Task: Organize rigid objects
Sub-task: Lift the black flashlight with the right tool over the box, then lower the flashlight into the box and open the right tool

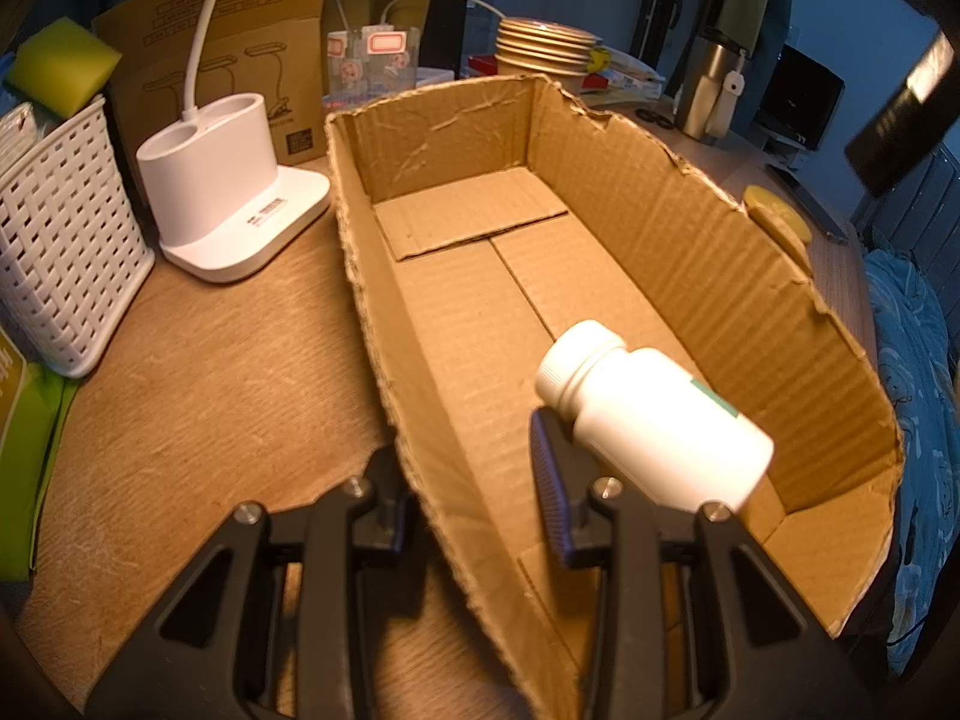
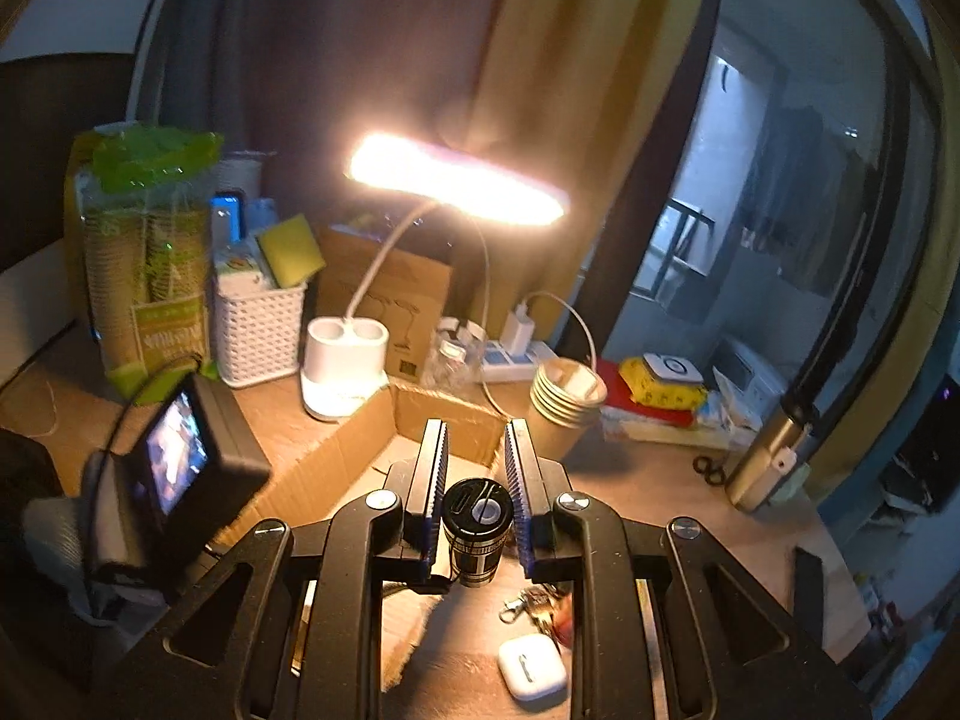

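An open-topped cardboard box (image 1: 690,252) stands on the wooden table (image 1: 210,360). My left gripper (image 1: 462,450) is shut on its near left wall, one finger outside and one inside. A white plastic bottle (image 1: 654,414) with a screw cap lies on its side inside the box, right beside the inner finger. In the right wrist view my right gripper (image 2: 475,438) is shut on a small black cylindrical container (image 2: 477,531) with a patterned band, held above the table in front of the cardboard box (image 2: 360,450).
A white lamp base (image 1: 228,180), a white woven basket (image 1: 60,240) and a stack of paper cups (image 1: 543,45) stand around the box. A key bunch (image 2: 534,600) and a white earbud case (image 2: 531,669) lie under the right gripper. Scissors (image 2: 711,471) and a steel flask (image 2: 768,456) sit at the right.
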Demonstrator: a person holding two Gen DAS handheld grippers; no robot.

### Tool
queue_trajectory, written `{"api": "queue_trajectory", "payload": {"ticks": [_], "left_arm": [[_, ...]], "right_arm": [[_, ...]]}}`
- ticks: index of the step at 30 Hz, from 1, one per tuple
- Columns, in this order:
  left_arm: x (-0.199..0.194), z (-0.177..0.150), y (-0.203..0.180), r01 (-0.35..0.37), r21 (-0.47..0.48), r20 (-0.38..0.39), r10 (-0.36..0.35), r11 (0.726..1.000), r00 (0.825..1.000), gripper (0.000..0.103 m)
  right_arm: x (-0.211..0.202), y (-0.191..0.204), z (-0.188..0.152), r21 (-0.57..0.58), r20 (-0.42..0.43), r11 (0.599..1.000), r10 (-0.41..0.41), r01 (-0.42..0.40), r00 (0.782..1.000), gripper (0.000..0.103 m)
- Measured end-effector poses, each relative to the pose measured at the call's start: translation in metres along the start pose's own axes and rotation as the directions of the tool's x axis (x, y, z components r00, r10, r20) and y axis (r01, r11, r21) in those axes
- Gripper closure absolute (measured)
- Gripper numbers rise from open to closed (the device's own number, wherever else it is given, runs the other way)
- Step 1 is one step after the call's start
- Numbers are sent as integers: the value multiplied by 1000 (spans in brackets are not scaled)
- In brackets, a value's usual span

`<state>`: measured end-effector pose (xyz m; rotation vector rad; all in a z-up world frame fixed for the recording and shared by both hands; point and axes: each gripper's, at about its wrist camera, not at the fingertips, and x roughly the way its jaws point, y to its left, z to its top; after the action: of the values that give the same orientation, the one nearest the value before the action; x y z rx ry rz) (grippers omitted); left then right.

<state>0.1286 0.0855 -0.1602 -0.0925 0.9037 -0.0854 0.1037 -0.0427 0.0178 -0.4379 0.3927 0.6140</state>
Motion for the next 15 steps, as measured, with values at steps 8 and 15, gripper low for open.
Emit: {"api": "queue_trajectory", "payload": {"ticks": [8, 15], "left_arm": [[0, 0, 0, 0, 0, 0, 0, 1000, 1000, 68], [0, 0, 0, 0, 0, 0, 0, 1000, 1000, 68]], "right_arm": [[24, 16, -4, 4, -26, 998, 62, -62, 998, 82], [58, 27, -24, 16, -80, 996, 89, -88, 993, 82]]}}
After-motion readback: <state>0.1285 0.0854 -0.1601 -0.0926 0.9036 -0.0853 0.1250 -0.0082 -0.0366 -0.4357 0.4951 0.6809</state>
